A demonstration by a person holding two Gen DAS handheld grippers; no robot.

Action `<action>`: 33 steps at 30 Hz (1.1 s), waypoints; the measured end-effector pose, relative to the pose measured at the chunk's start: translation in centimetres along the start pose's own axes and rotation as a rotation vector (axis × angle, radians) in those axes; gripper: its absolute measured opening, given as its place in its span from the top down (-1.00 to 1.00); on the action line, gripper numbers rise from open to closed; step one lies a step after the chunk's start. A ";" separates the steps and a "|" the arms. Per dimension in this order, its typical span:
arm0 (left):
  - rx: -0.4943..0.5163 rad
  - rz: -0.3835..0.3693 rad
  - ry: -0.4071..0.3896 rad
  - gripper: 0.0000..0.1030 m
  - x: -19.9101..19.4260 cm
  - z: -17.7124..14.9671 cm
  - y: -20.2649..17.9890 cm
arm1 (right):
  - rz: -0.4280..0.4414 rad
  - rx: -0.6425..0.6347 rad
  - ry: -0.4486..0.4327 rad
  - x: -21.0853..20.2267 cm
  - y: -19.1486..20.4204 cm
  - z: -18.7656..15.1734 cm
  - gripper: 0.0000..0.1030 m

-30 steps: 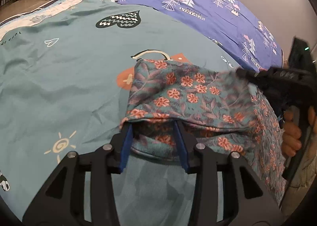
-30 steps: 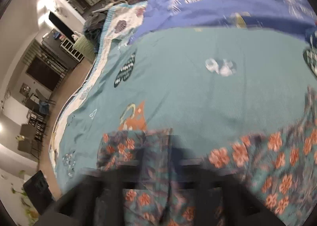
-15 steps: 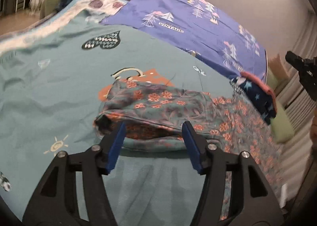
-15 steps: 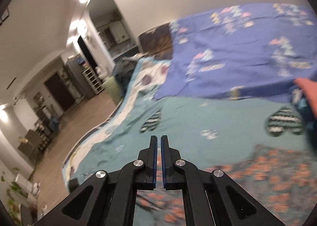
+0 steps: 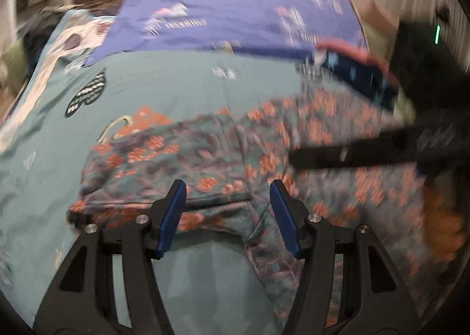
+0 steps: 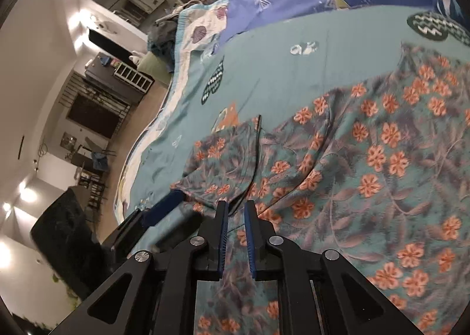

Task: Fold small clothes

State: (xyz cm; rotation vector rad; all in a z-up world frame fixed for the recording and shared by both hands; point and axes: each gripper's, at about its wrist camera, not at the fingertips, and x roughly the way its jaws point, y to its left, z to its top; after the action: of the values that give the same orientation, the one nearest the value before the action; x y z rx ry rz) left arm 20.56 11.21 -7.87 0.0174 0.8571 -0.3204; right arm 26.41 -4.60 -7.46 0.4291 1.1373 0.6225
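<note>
A teal garment with orange flowers (image 5: 205, 158) lies spread on the bed, its left part folded over (image 6: 226, 155). My left gripper (image 5: 227, 188) hovers just above the folded near edge, open, with nothing pinched between its blue pads. In the right wrist view its blue pad (image 6: 164, 208) shows beside the fold. My right gripper (image 6: 235, 208) hangs over the middle of the garment (image 6: 367, 173). Its jaws are opening, with a narrow gap and no cloth clamped between them. In the left wrist view it is a blurred black bar (image 5: 352, 152) above the cloth.
The teal bedsheet (image 5: 176, 79) has printed hearts, and a purple blanket (image 5: 235, 11) covers the far side. A folded dark blue starred garment (image 5: 361, 70) sits at the far right. A person's hand (image 5: 440, 217) holds the right gripper. The bed edge and floor (image 6: 123, 141) lie left.
My left gripper let go of the folded edge, widened and drew back. My right gripper let go of the cloth, swung away from it, then came back over it, its jaws parting.
</note>
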 end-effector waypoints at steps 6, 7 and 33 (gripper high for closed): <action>-0.085 0.013 0.040 0.73 1.8 0.3 1.7 | 0.001 0.012 -0.009 -0.5 -0.8 1.4 0.41; -0.112 -0.001 0.032 0.74 1.4 0.4 2.1 | 0.015 0.020 0.006 -0.1 -0.9 1.8 0.40; -0.011 -0.204 -0.134 0.75 -4.7 5.0 -6.8 | -0.111 -0.144 -0.139 -2.2 5.5 6.4 0.94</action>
State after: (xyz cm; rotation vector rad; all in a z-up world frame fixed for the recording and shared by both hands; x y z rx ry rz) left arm 19.44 5.34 -0.30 -0.1014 0.7286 -0.5031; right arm 30.44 -1.88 -0.16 0.2798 0.9706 0.5643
